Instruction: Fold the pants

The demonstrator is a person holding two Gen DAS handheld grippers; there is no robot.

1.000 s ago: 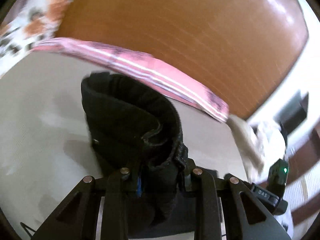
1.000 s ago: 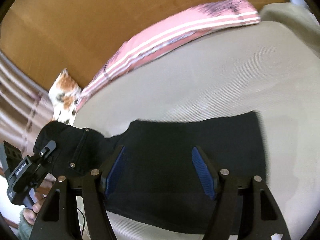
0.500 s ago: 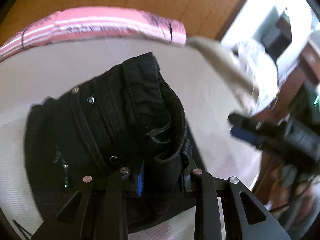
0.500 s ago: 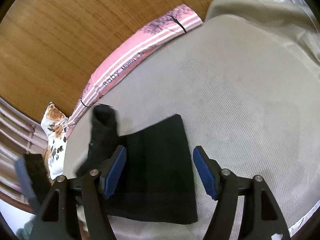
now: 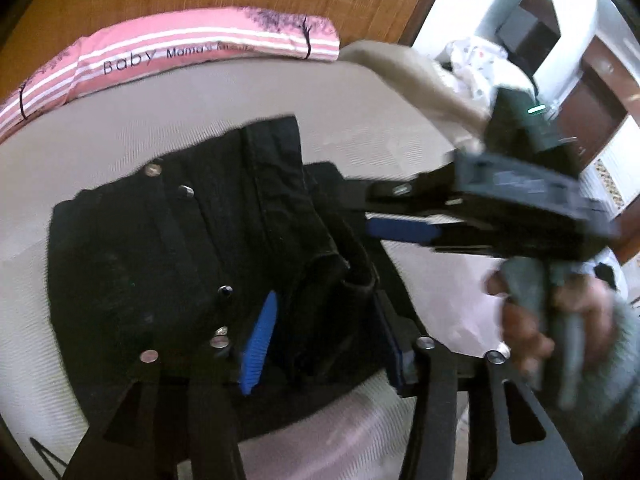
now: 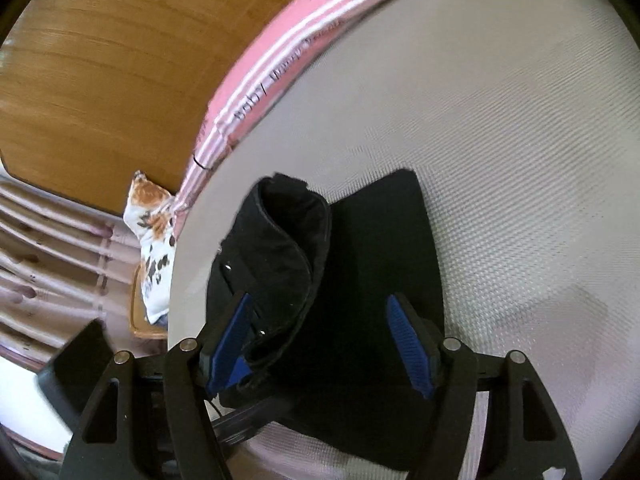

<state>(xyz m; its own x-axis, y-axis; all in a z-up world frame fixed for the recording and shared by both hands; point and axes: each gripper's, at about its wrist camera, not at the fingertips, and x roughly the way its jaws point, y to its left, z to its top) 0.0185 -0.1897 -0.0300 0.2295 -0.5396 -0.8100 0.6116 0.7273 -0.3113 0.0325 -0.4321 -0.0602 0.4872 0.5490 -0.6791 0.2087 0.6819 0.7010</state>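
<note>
So your left claw (image 5: 324,332) has its blue pads spread apart now, with the bunched waistband of the black pants (image 5: 168,264) sitting loose between them, not pinched. The pants lie on the grey bed sheet (image 5: 120,148), already folded into a compact dark block, rivets and seams facing up on the side at 9 o'clock from your left claw. Your right claw (image 6: 324,348) is also spread wide: from its own camera the rolled waistband end sits against the pad at 9 o'clock, while the flat folded part runs under the pad at 3 o'clock and on toward 1 o'clock. I can't tell if either pad is really touching cloth there, but nothing is clamped. In the left view your right claw comes in from 3 o'clock, blurry, its tips just over the edge of the pants, with your right hand (image 5: 560,320) wrapped round the handle. A pink striped pillow (image 5: 192,48) lies along the far edge of the bed at 12 o'clock, against the wooden headboard (image 6: 100,60), and a floral cushion (image 6: 154,248) sits at 9 o'clock in the right view
</note>
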